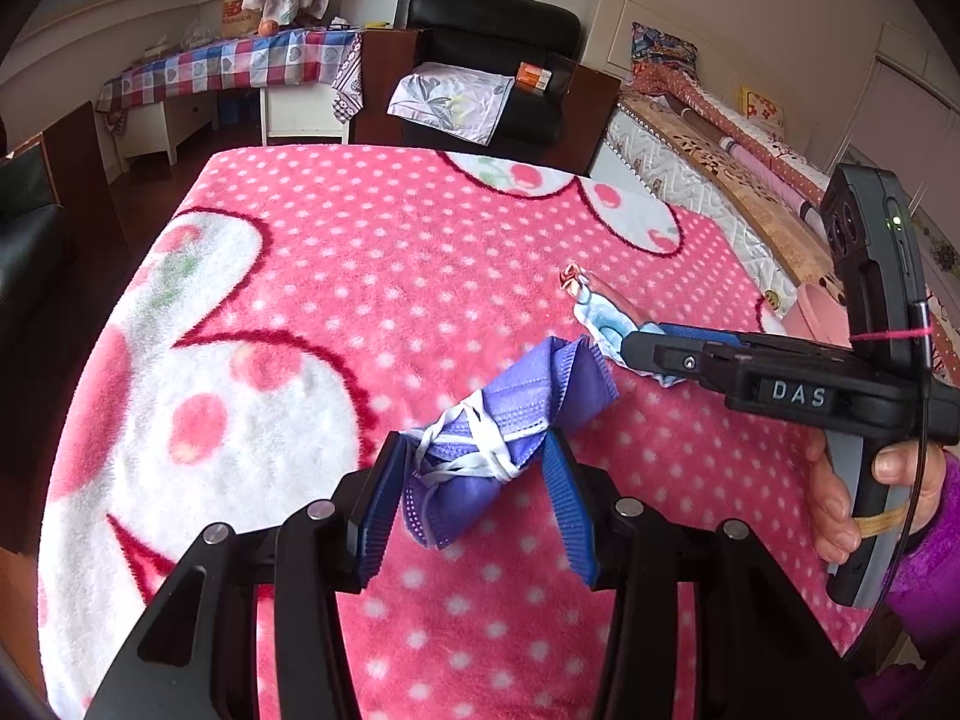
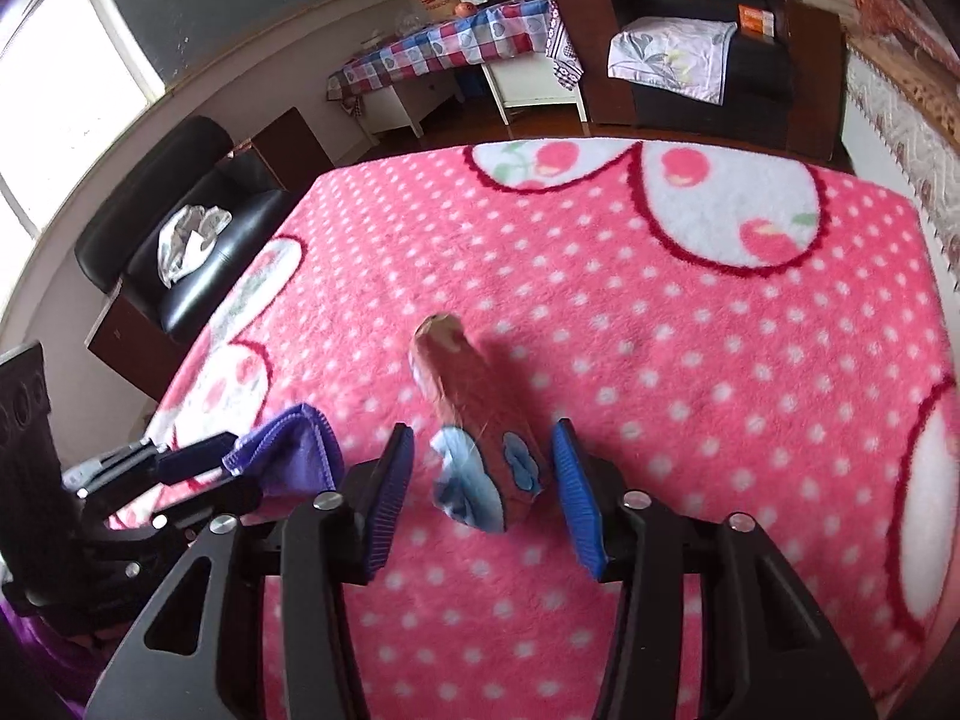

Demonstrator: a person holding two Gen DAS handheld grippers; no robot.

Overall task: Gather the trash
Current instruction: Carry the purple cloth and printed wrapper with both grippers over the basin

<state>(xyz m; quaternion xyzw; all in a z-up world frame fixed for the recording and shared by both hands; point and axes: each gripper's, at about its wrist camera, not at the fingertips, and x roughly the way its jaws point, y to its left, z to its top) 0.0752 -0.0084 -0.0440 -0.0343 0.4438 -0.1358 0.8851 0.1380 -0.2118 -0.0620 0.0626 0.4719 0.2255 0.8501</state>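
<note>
Here the purple face mask (image 1: pixel 480 456), rolled and tied with its own straps so it stays one bundle, sits clamped between the pads of the left tool (image 1: pixel 474 492), low over the pink dotted blanket (image 1: pixel 372 252). Just beside it lies the crumpled pink and blue wrapper (image 2: pixel 480 444). The right tool (image 2: pixel 483 492) stands around it with the jaws apart, not yet pressing, probably so each hand takes one piece. A hand (image 1: pixel 864 492) holds the right handle.
</note>
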